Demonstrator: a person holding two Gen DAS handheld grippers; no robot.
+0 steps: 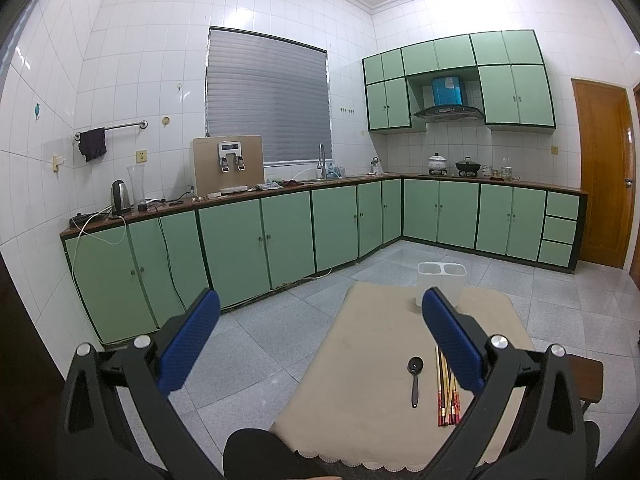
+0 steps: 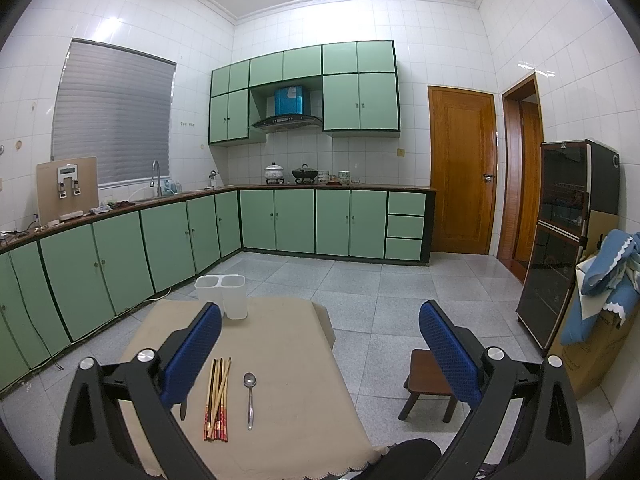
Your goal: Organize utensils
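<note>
Through the left wrist view, my left hand-held gripper (image 1: 320, 320) is spread wide and holds nothing, hovering above the near-left edge of the desk (image 1: 360, 360). The black spoon (image 1: 415, 378) lies just inside my right finger, bowl pointing away, and the chopsticks (image 1: 446, 396) sit bundled beside it, partly hidden under that finger. Beyond the fingertip, at the desk's far edge, stands the white two-compartment holder (image 1: 440, 276), both wells empty as far as I can tell. Through the right wrist view, my right hand-held gripper (image 2: 320, 320) is equally wide open and empty, with the chopsticks (image 2: 218, 398) just inside my left finger and a metal spoon (image 2: 250, 396) just beside them, toward the middle of my span; the holder (image 2: 222, 294) stands ahead past the left fingertip. Nothing is sorted yet, I judge. To start well I would lower over the chopsticks, close across the whole bundle near its middle so none slips, and keep spoons for the other well.
</note>
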